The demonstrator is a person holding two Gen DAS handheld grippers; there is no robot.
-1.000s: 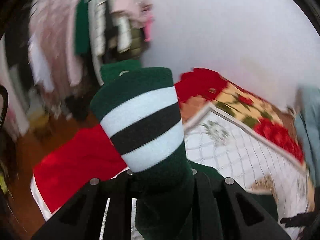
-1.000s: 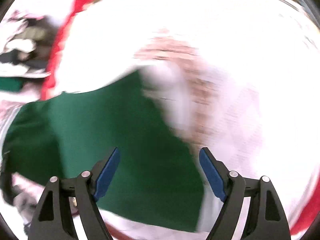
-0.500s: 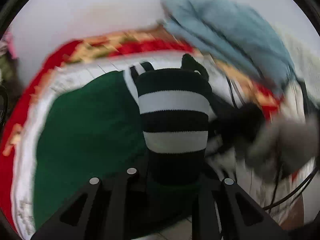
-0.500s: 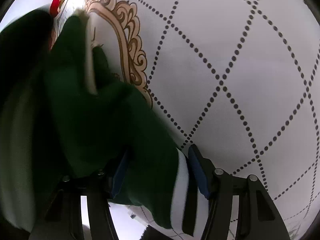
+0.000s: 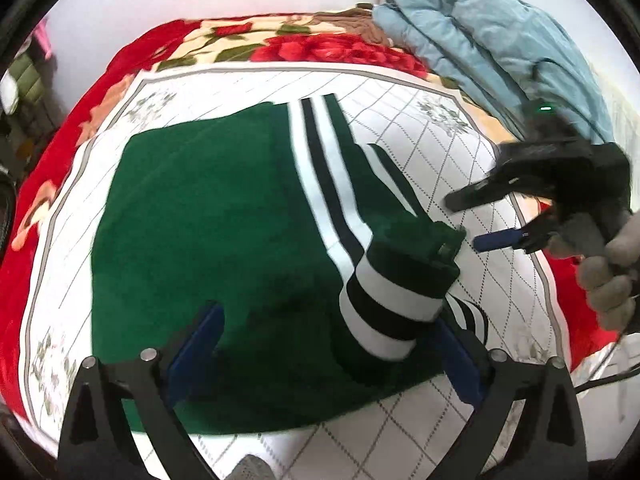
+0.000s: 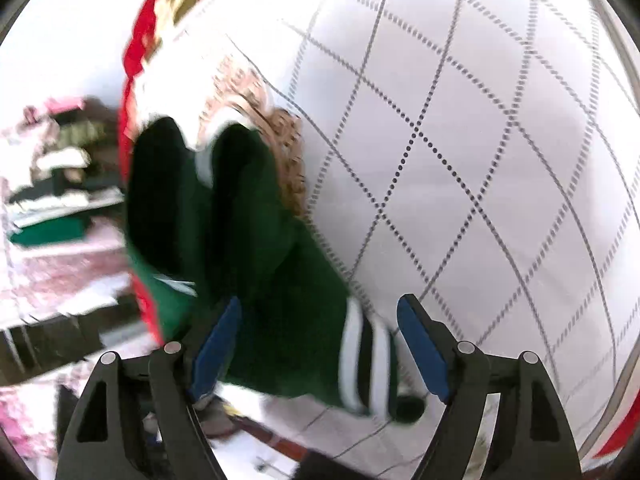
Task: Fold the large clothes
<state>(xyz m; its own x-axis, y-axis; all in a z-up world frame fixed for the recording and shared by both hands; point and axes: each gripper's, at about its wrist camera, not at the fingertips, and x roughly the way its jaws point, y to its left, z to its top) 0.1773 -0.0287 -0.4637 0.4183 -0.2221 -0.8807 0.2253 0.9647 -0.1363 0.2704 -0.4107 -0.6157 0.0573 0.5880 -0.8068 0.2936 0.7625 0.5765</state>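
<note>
A dark green sweater point(image 5: 208, 232) with white and black stripes lies folded on the white quilted bed cover point(image 5: 440, 140). A striped cuff point(image 5: 396, 300) rests on it, folded across. My left gripper point(image 5: 324, 348) is open just above the near edge of the sweater, the cuff lying between its blue pads. My right gripper point(image 5: 476, 224) shows in the left wrist view at the sweater's right side, open. In the right wrist view my right gripper point(image 6: 320, 344) is open over a green sleeve point(image 6: 256, 240) and its striped cuff point(image 6: 364, 360).
A red floral blanket point(image 5: 320, 44) lies under the white cover. A light blue padded jacket point(image 5: 488, 28) is piled at the far right of the bed. In the right wrist view, blurred clothes and shelves point(image 6: 52, 184) stand off the bed's left edge.
My left gripper has opened and let go of the striped cuff, which now lies across the sweater. My right gripper has opened too and released the sleeve.
</note>
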